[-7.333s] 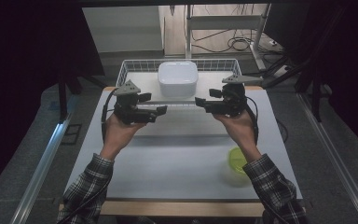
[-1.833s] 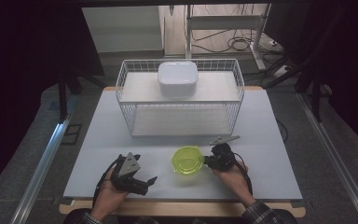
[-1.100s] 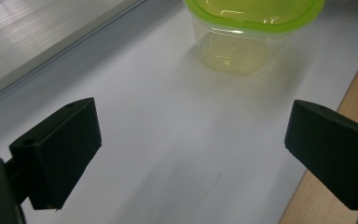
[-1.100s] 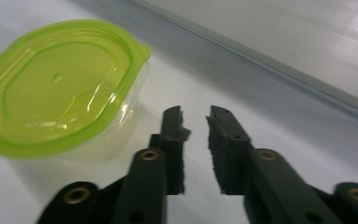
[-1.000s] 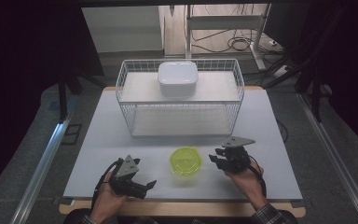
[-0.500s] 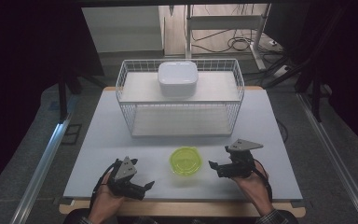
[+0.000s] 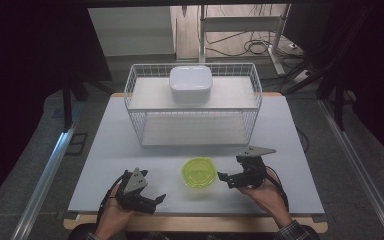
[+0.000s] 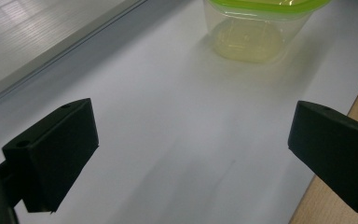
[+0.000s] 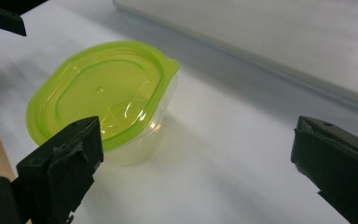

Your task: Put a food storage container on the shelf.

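Observation:
A small clear tub with a lime-green lid (image 7: 199, 172) stands on the white table near its front edge. In the right gripper view the tub (image 9: 103, 100) is upright with its lid on, just beyond the left jaw. My right gripper (image 7: 223, 178) is to the tub's right, open, close to it but apart. My left gripper (image 7: 159, 200) rests low at the front left, open, with nothing between its jaws. The tub (image 8: 256, 28) appears ahead of it in the left gripper view.
A white wire basket rack (image 7: 135, 107) stands across the back of the table, with a white lidded box (image 7: 190, 84) on its upper shelf. The table's wooden front edge (image 7: 190, 222) runs just below both hands.
The right gripper let go of the green-lidded tub and drew back to the right with its jaws open. The tub stays where it was set. The left gripper has barely moved.

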`<action>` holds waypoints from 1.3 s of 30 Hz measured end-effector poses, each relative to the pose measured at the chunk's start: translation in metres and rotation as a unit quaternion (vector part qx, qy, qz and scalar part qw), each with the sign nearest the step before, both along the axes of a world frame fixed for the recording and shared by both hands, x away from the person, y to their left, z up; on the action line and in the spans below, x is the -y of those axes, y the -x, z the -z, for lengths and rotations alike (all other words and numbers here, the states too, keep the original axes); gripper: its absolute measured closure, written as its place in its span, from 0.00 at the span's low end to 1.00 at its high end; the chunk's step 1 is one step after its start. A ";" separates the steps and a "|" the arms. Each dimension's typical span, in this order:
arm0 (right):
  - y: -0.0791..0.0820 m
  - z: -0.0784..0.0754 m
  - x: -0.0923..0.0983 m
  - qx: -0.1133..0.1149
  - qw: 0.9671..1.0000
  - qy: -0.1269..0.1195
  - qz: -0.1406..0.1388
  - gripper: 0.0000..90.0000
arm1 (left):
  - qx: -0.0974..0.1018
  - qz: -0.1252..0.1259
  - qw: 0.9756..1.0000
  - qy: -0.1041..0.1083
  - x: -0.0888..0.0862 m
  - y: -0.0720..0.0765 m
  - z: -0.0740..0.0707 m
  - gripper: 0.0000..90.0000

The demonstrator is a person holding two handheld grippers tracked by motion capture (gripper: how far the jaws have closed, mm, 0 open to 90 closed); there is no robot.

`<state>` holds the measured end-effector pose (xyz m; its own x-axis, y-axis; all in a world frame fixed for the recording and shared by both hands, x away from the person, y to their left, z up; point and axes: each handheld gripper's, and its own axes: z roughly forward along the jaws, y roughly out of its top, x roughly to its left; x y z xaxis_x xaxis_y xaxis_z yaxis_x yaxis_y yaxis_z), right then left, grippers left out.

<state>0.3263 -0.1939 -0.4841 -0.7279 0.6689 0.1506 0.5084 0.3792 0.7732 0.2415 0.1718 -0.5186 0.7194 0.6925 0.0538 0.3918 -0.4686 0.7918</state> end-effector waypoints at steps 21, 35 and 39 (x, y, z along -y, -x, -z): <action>-0.030 0.002 -0.023 -0.128 0.990 -0.057 -0.015 0.58 | 0.002 0.004 1.000 -0.005 0.002 0.000 0.000 0.01; -0.041 0.011 -0.024 -0.202 0.974 -0.096 -0.025 0.89 | 0.002 0.008 1.000 -0.010 0.004 0.001 0.001 0.01; -0.040 0.008 -0.024 -0.205 0.973 -0.098 -0.034 0.90 | 0.004 0.008 1.000 -0.011 0.005 0.001 0.000 0.01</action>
<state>0.3662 -0.1703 -0.4923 -0.6209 0.5508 0.5578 0.7688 0.2886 0.5707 0.2407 0.1672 -0.5190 0.7302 0.6792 0.0739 0.3783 -0.4921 0.7840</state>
